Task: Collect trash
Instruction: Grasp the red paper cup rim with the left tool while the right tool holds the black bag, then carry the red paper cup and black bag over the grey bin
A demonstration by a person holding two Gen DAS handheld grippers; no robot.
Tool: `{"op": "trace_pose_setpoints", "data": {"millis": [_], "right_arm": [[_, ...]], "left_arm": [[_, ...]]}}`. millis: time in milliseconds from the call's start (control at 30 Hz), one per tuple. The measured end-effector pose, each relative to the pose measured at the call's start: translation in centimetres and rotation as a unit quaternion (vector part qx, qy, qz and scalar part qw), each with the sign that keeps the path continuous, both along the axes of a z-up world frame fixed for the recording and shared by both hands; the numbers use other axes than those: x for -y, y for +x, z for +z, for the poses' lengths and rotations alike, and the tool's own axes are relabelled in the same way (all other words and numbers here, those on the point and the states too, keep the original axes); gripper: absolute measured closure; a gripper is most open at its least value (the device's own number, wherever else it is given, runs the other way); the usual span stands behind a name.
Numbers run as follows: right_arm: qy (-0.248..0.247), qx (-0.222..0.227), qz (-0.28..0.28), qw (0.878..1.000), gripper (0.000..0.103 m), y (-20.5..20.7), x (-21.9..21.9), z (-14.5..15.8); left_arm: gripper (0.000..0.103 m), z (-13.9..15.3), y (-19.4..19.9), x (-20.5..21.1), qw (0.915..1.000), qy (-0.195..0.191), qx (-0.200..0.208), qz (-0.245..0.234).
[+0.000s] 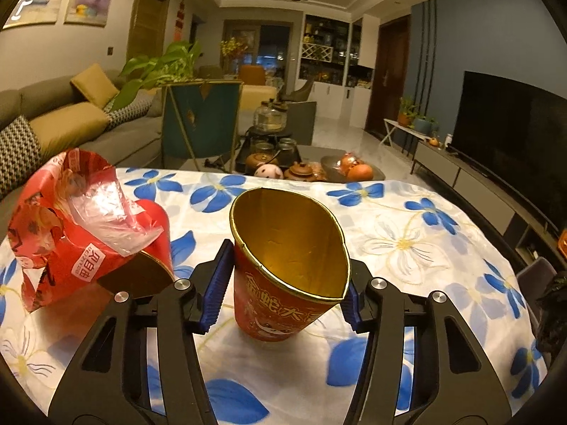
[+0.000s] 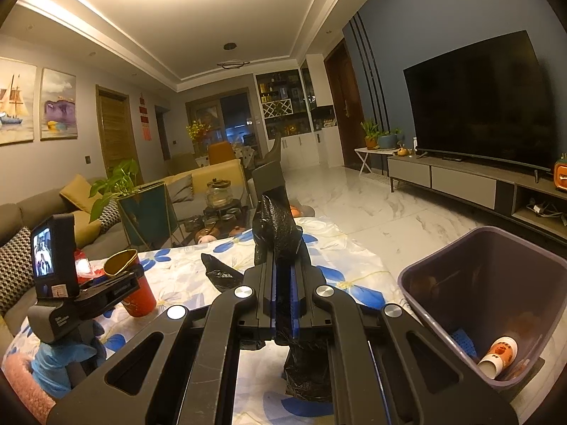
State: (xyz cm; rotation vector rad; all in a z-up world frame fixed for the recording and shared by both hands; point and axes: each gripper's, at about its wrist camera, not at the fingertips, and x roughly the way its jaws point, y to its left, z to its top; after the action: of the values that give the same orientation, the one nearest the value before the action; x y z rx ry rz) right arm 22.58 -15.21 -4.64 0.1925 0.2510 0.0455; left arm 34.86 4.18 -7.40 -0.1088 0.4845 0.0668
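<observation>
A red paper cup (image 1: 283, 304) with a gold inside stands on the flowered tablecloth (image 1: 425, 233). My left gripper (image 1: 283, 283) is shut on it, blue pads pressing both sides and squeezing the rim into an oval. In the right wrist view the same cup (image 2: 141, 301) shows at the left, held by the left gripper (image 2: 122, 281). My right gripper (image 2: 283, 276) is shut on a crumpled black plastic bag (image 2: 278, 226), which sticks up past the fingertips and hangs below them. A torn red wrapper (image 1: 78, 226) with clear plastic lies left of the cup.
A purple-grey trash bin (image 2: 418, 294) stands at the table's right edge, with a white and orange tube (image 2: 499, 354) inside. A blue-gloved hand (image 2: 60, 357) holds the left gripper. Beyond the table are a tea table (image 1: 269, 163), a sofa (image 1: 71, 120) and a TV (image 2: 478, 106).
</observation>
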Motion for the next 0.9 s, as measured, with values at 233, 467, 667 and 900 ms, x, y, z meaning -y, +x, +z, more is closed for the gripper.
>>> {"op": "trace_pose_setpoints", "data": {"millis": [233,467,667,900], "right_arm": [[-0.011,0.009,-0.010,1.000,0.096,-1.8,1.0,0.6],[-0.016,0.018,-0.024,0.999,0.096,-4.0,3.0,1.1],[-0.021,0.025,-0.048,0.998,0.096,-5.9,5.3,1.5],[-0.030,0.029,-0.088,0.995,0.096,-7.5,8.5,1.6]], "left_arm": [[0.050,1.0,-2.9,1.8,0.9996,0.002,0.016,-0.023],[0.050,2.6,-6.2,5.3,0.9974,0.005,0.034,-0.063],[0.050,4.0,-8.4,9.4,0.9928,-0.005,0.048,-0.109],[0.050,5.2,-10.3,14.9,0.9827,-0.013,0.065,-0.173]]}}
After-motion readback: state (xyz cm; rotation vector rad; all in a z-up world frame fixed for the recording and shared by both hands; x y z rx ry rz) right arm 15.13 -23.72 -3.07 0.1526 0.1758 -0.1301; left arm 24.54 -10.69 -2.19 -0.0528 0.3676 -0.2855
